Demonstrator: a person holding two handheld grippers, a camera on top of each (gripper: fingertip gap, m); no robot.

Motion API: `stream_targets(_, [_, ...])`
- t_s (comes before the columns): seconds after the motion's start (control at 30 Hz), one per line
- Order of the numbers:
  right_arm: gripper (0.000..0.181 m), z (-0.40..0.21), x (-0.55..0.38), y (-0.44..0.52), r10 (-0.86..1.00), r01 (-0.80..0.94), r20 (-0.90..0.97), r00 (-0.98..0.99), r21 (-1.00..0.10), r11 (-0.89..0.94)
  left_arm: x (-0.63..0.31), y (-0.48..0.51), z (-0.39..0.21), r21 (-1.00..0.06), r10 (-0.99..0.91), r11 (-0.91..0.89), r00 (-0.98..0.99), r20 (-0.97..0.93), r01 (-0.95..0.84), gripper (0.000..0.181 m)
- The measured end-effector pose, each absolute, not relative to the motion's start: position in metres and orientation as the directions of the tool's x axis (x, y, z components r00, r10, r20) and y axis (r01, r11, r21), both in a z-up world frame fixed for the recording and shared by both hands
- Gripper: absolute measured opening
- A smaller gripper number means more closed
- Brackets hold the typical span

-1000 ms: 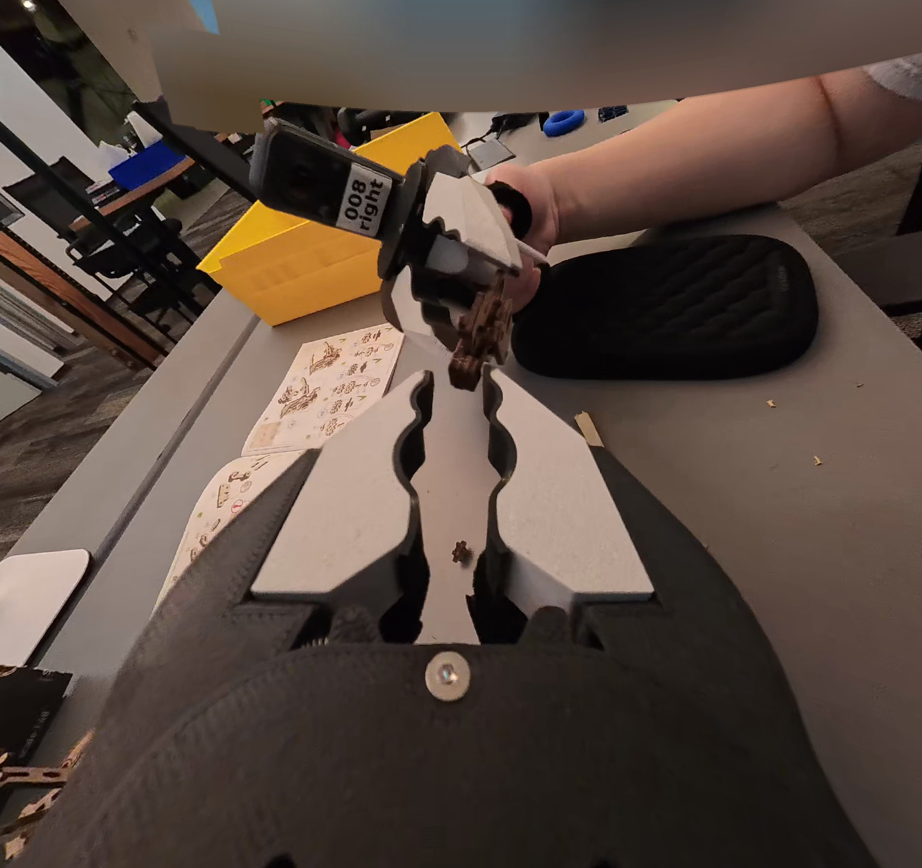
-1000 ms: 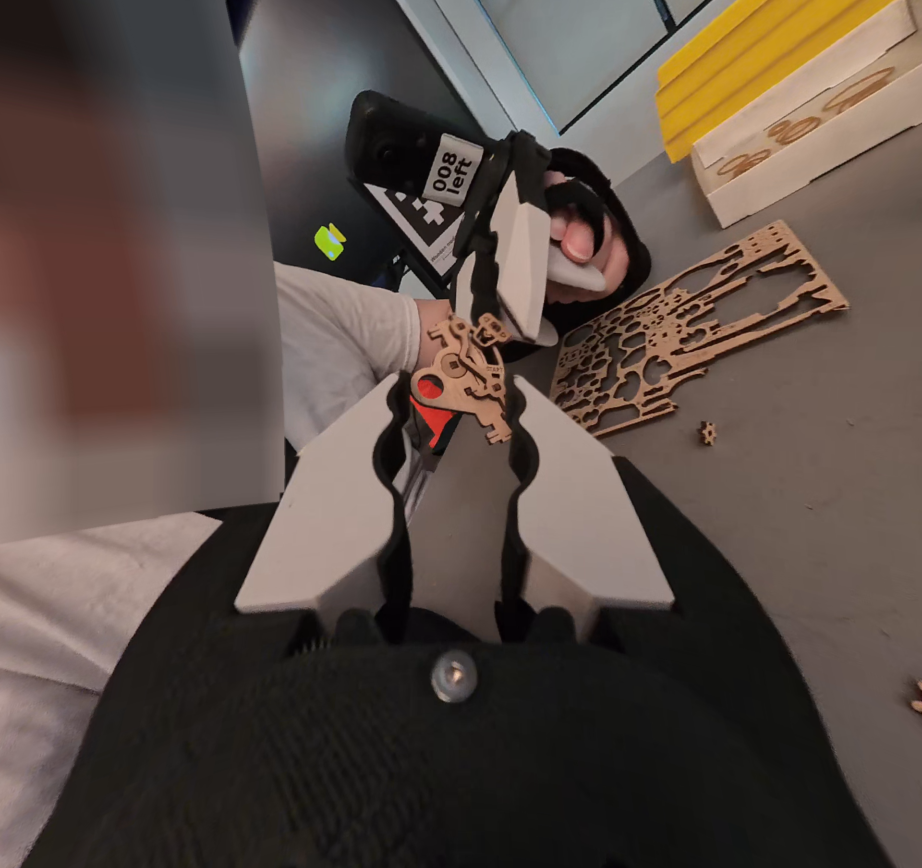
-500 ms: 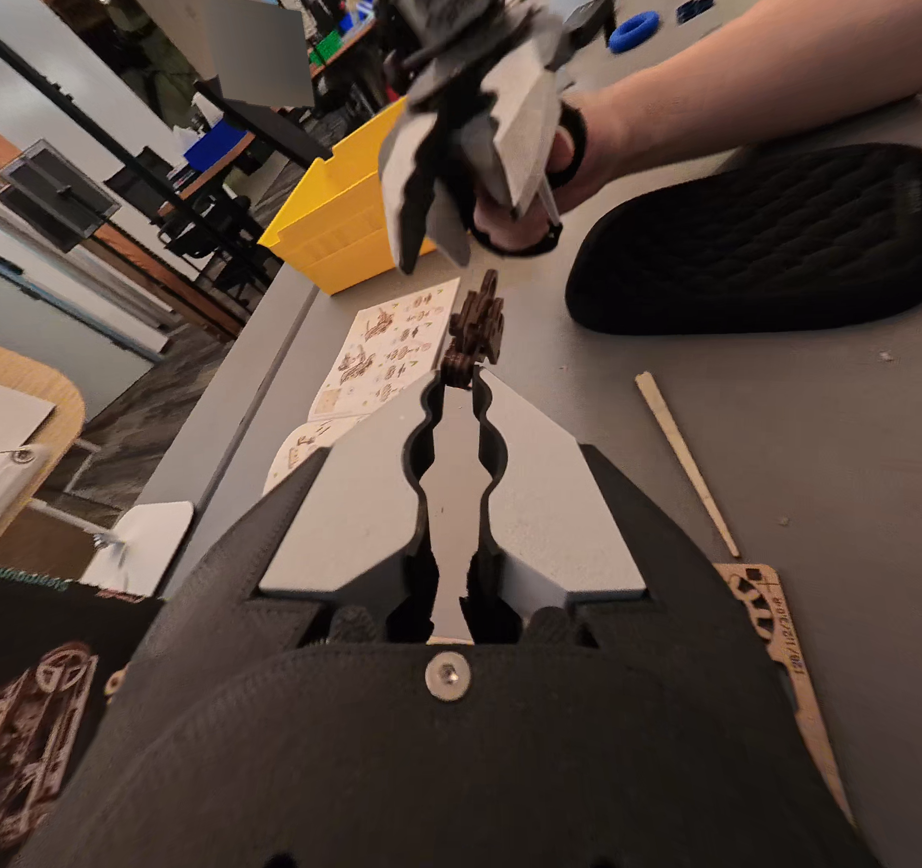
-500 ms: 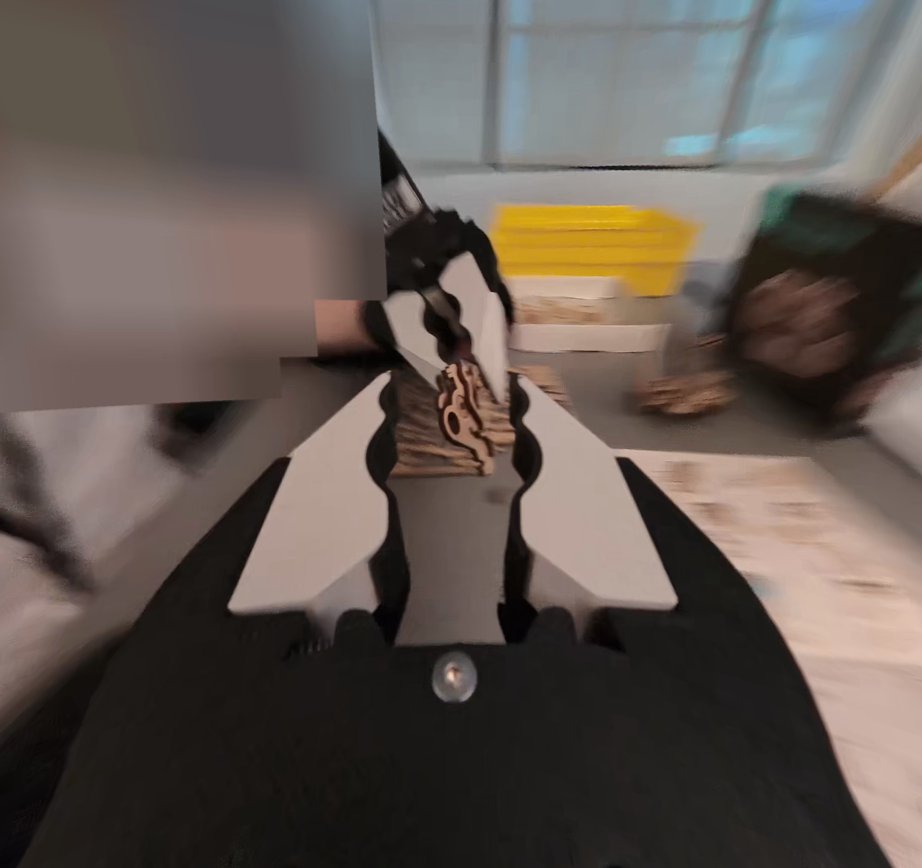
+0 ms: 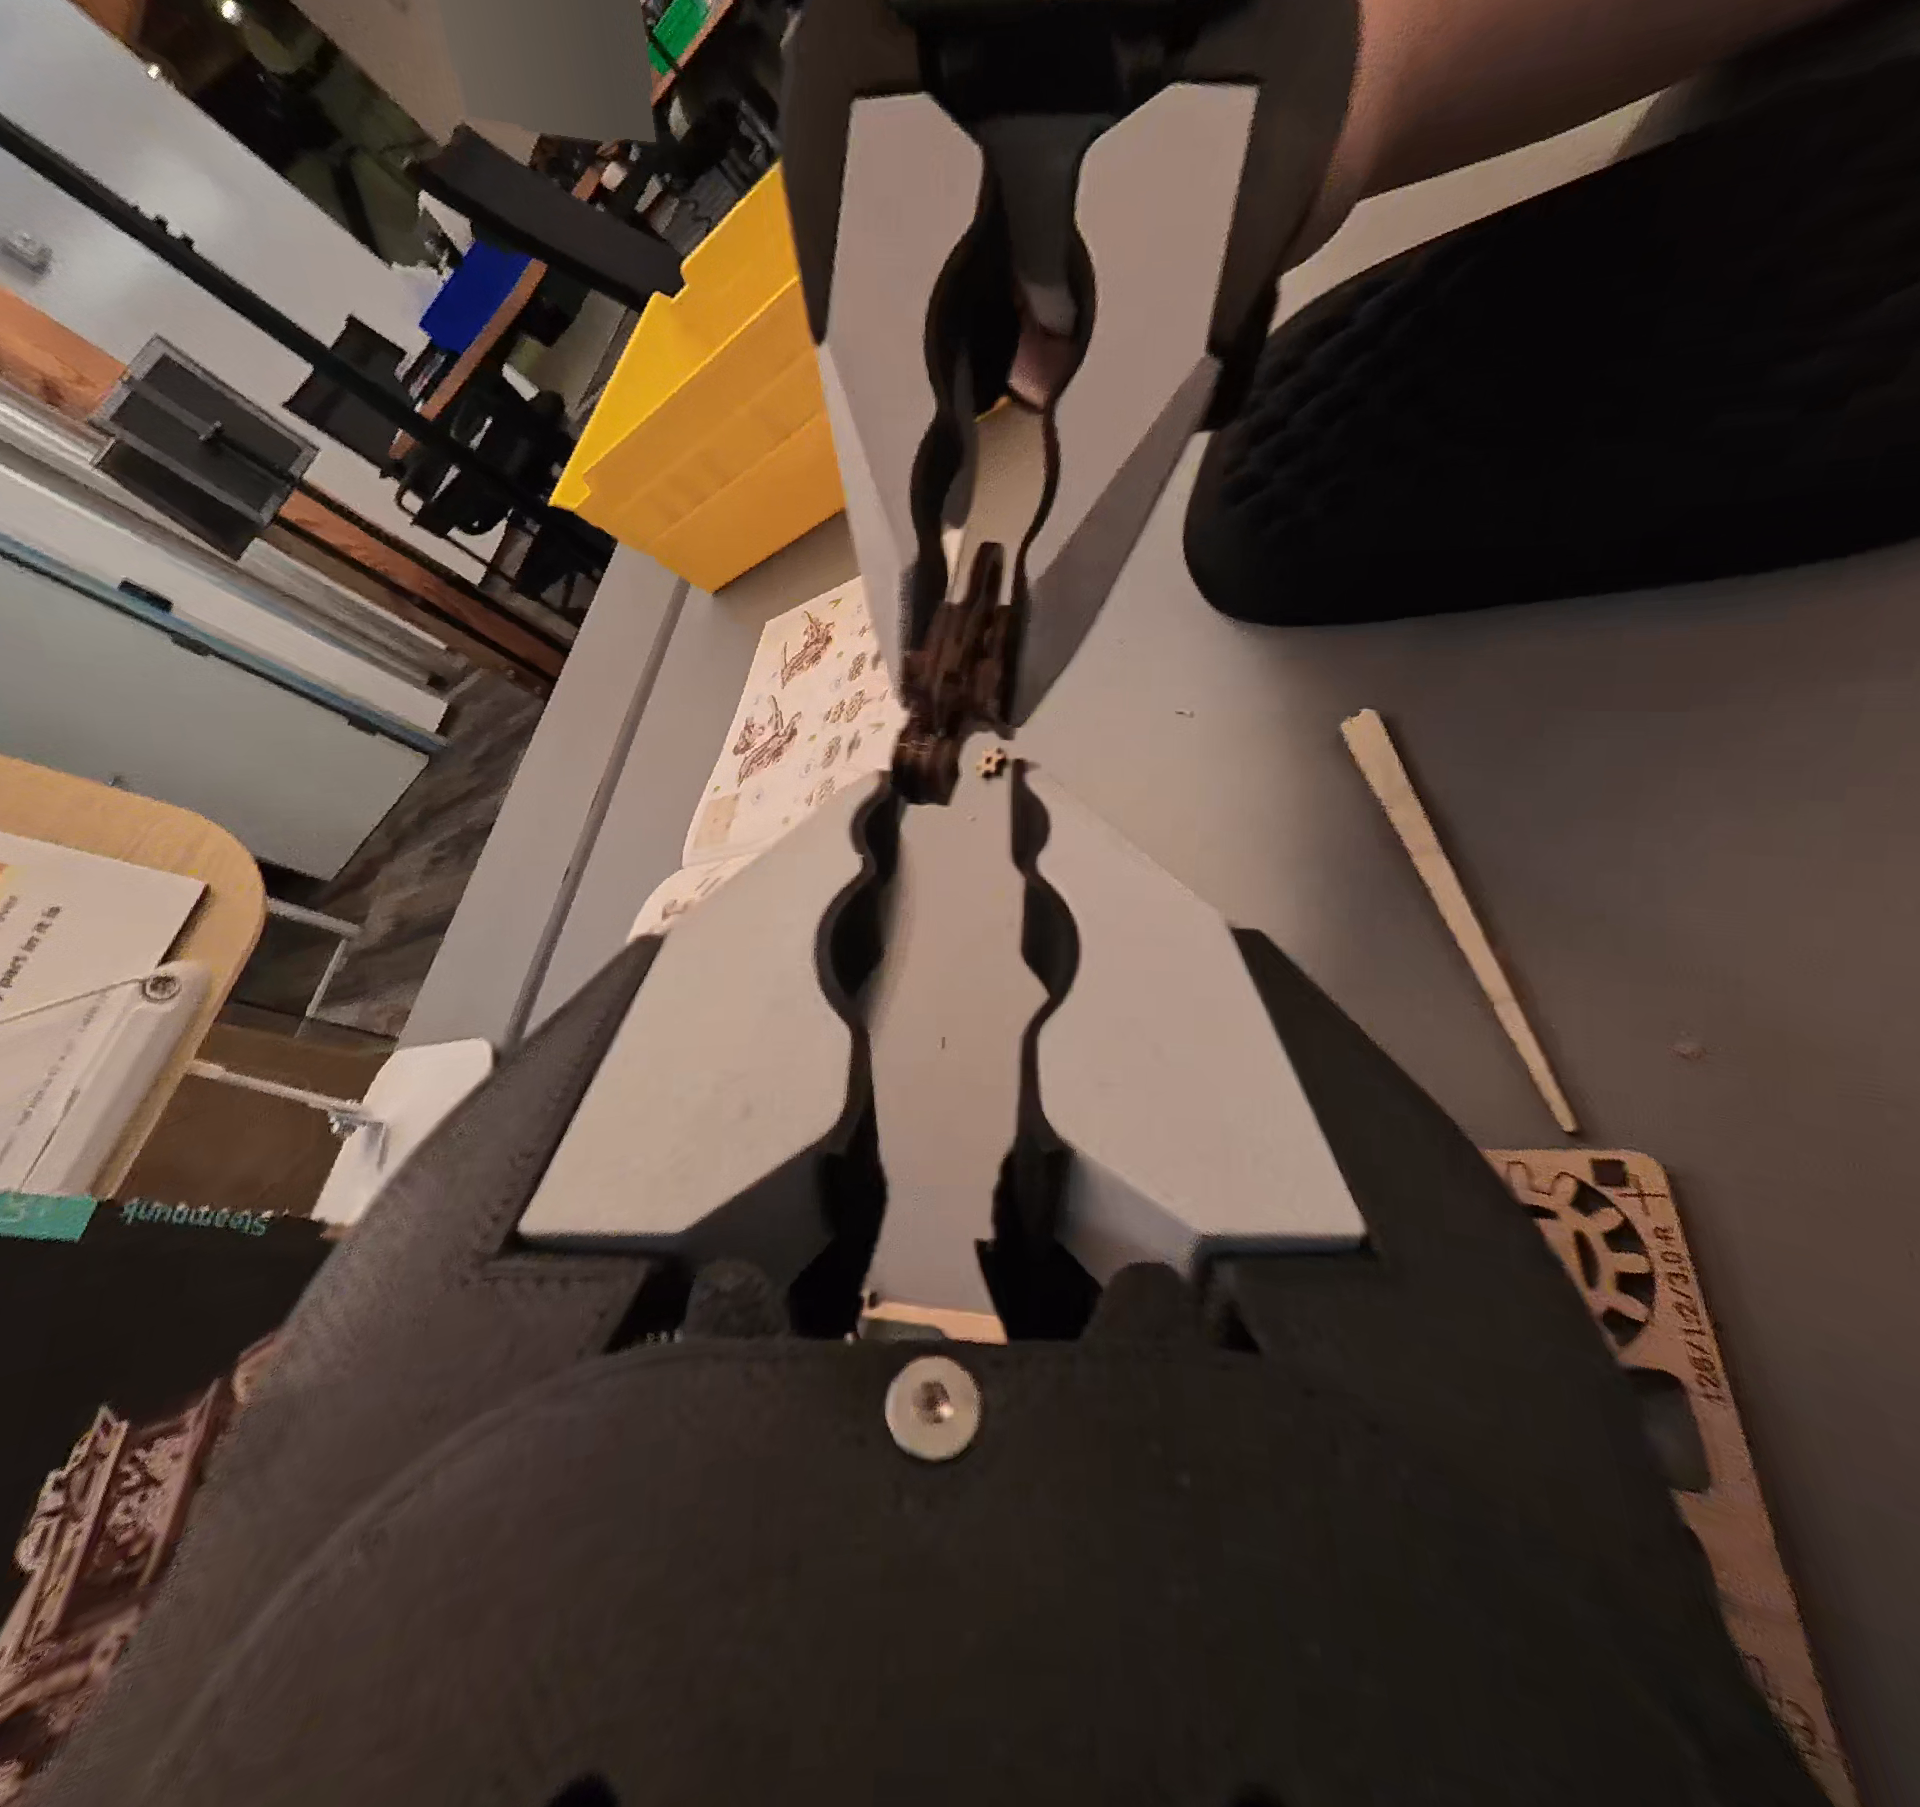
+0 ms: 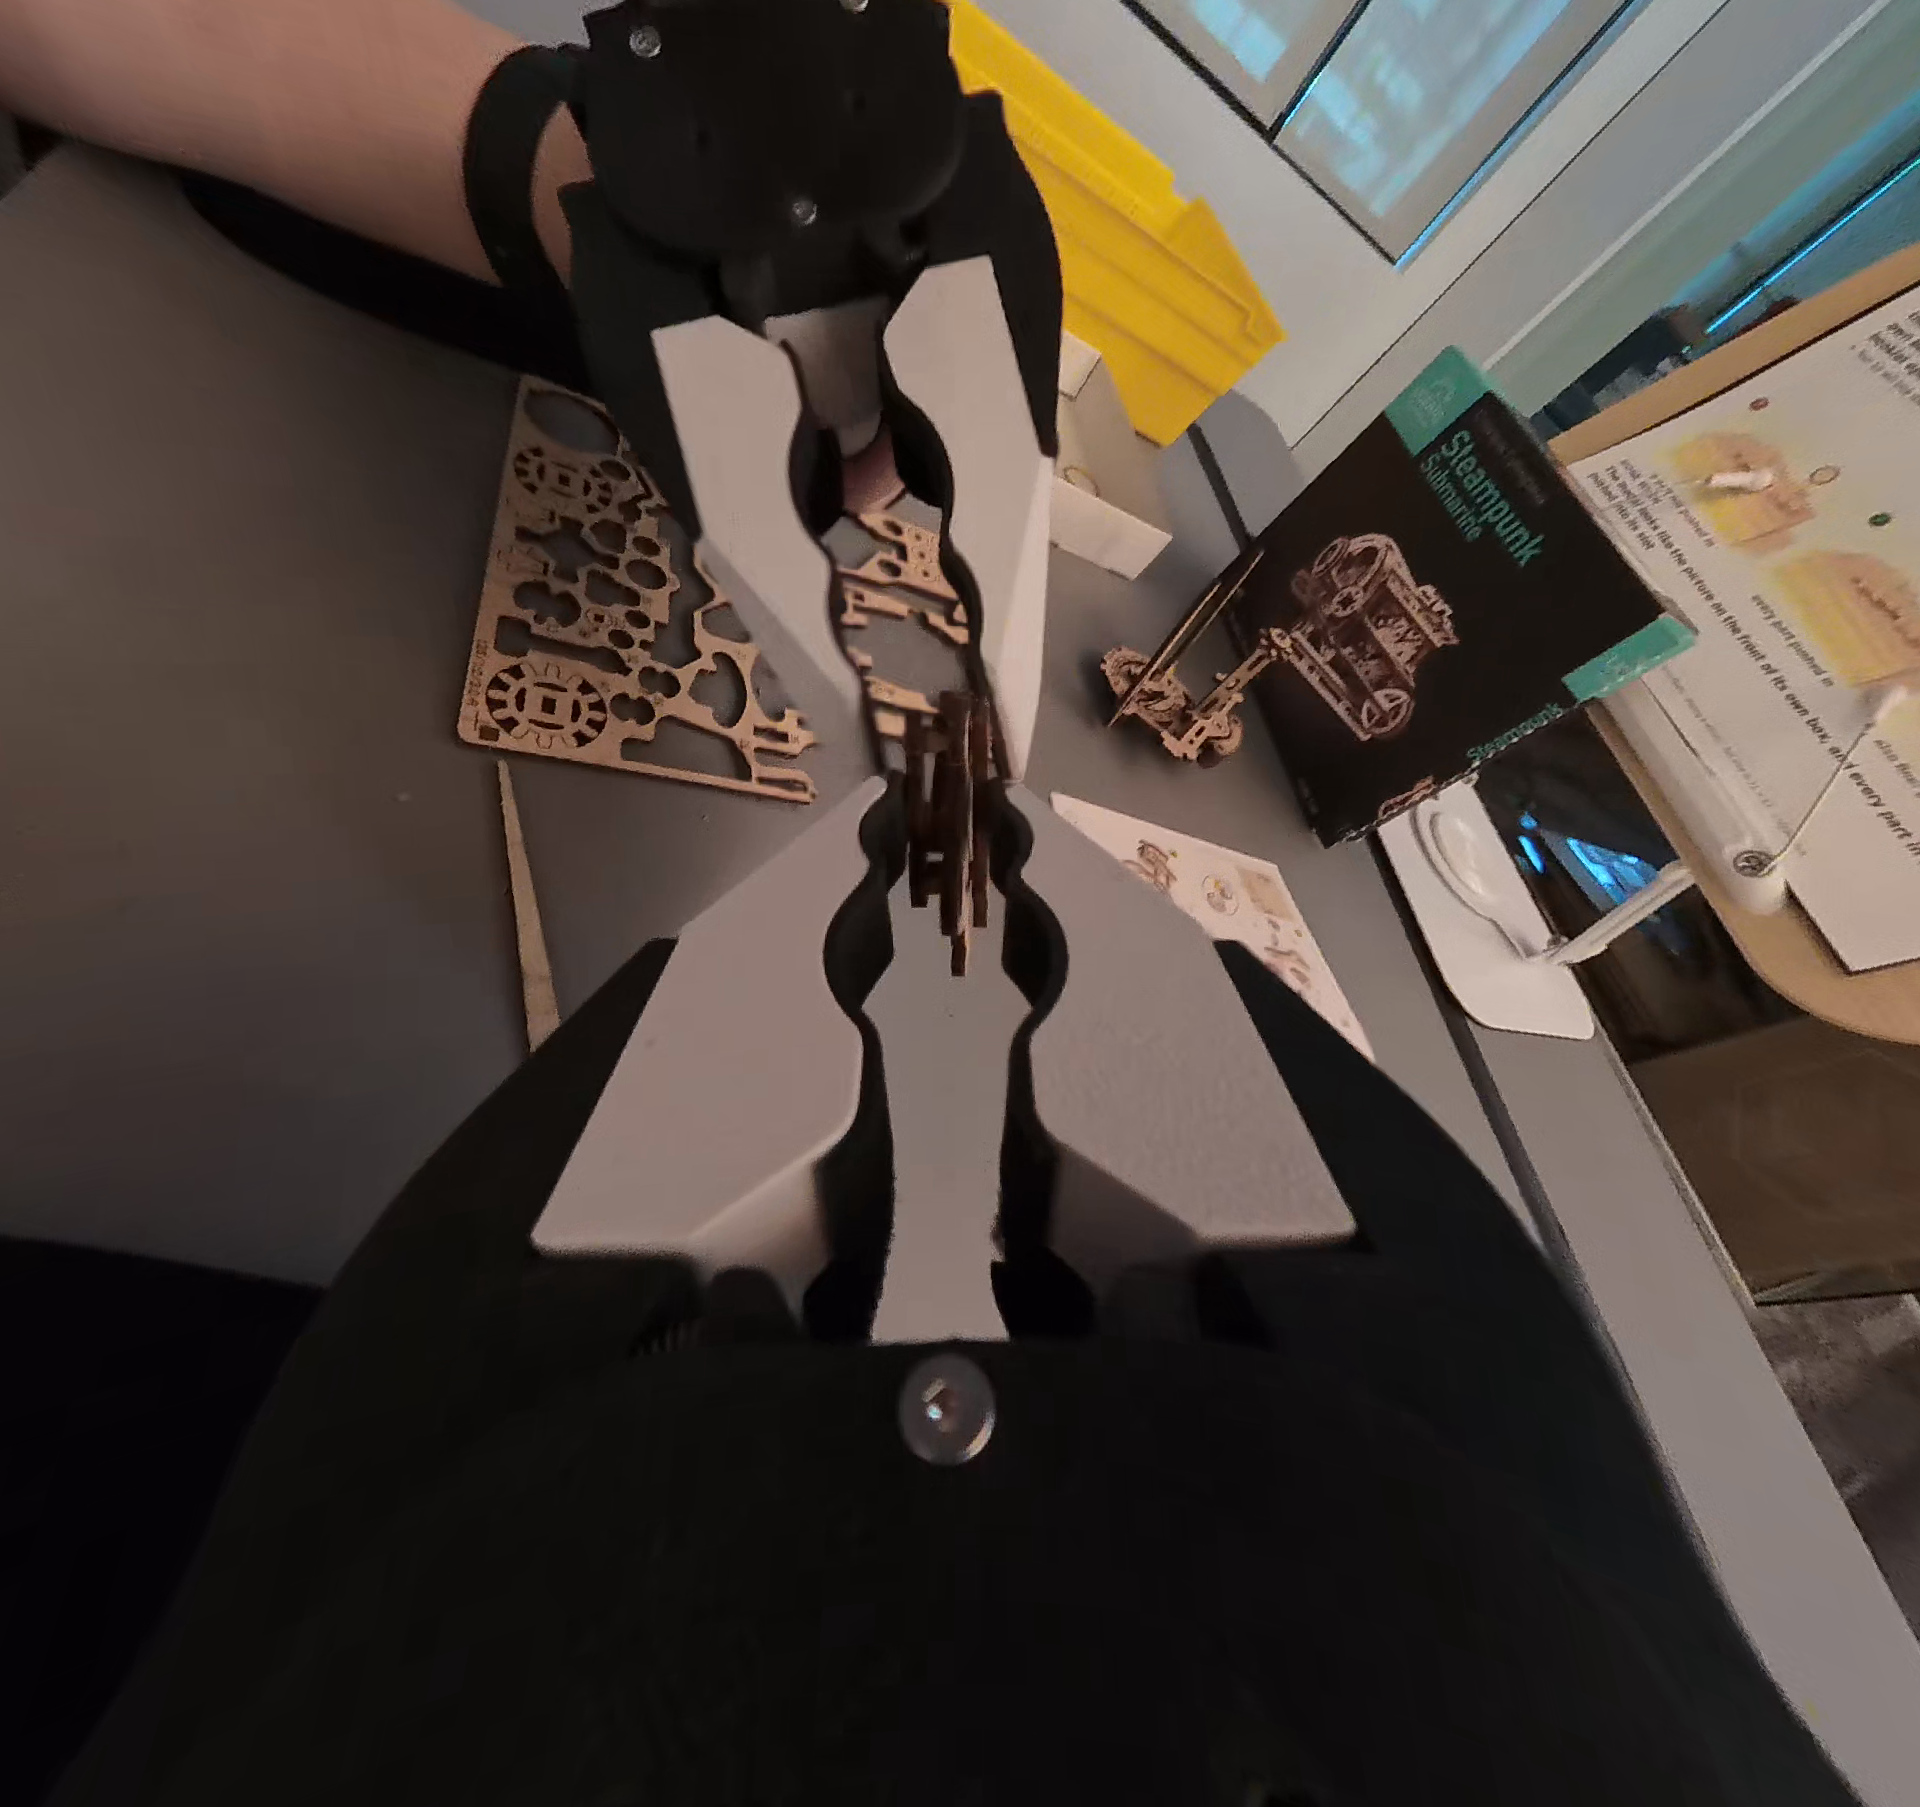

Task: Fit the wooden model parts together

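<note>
A small dark wooden model assembly [image 5: 961, 635] hangs in the air between the two grippers, which meet tip to tip above the grey table [image 5: 1558, 822]. In the right wrist view my right gripper [image 6: 948, 796] is shut on this assembly [image 6: 945, 864]. It comes down from the top of the left wrist view [image 5: 961, 703]. My left gripper [image 5: 954, 783] is open, its jaws wider than the assembly, one fingertip [image 5: 883, 801] against its lower end. The left gripper also shows in the right wrist view [image 6: 940, 765]. A tiny star-shaped wooden gear [image 5: 992, 765] lies on the table below.
A punched plywood sheet [image 6: 592, 614], a thin wooden stick [image 5: 1455, 926], an instruction sheet [image 5: 800, 708], a partly built model [image 6: 1174, 708] and a dark kit box [image 6: 1455, 614] lie around. Yellow bins [image 5: 717, 427] stand at the back. A black padded mat [image 5: 1558, 407] lies under a person's forearm. Left and right tips are no more than a few centimetres apart.
Half a second ago my left gripper held the assembly and the right was open and apart. Now the right has come in and shut on it, and the left has opened.
</note>
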State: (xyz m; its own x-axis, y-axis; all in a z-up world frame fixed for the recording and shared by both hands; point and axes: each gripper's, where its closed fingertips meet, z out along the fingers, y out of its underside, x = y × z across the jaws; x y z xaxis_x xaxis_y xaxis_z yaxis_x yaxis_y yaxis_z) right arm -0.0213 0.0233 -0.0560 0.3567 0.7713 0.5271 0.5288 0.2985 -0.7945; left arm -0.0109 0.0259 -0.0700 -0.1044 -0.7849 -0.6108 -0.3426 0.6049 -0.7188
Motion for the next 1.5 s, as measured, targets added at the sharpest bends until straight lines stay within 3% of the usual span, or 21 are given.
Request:
stream_targets(0.1, [0.011,-0.055,-0.022,0.019,0.773,0.525,0.542,0.331,-0.786,0.326,-0.011,0.018,-0.069,-0.748,-0.807,0.585,-0.136,-0.575,-0.314,0.027])
stream_targets(0.43, [0.012,-0.062,-0.025,0.014,0.783,0.54,0.557,0.277,-0.764,0.353,-0.014,0.007,-0.066,-0.741,-0.792,0.61,-0.179,-0.584,-0.28,0.021])
stream_targets(0.8, [0.011,-0.048,-0.024,0.007,0.889,0.371,0.354,0.29,-0.898,0.237,-0.019,0.006,-0.061,-0.79,-0.829,0.558,-0.196,-0.523,-0.253,0.018])
stream_targets(0.93, [0.011,-0.05,-0.023,0.008,0.881,0.385,0.376,0.287,-0.887,0.254,-0.017,0.005,-0.059,-0.8,-0.837,0.546,-0.187,-0.514,-0.248,0.023])
stream_targets(1.23, [0.012,-0.05,-0.027,0.004,0.825,0.408,0.5,0.263,-0.833,0.375,-0.017,0.001,-0.051,-0.808,-0.834,0.551,-0.176,-0.523,-0.21,0.01])
stream_targets(1.5, [0.011,-0.049,-0.027,0.008,0.79,0.433,0.545,0.281,-0.806,0.403,-0.017,0.004,-0.052,-0.767,-0.796,0.605,-0.155,-0.585,-0.216,0.013])
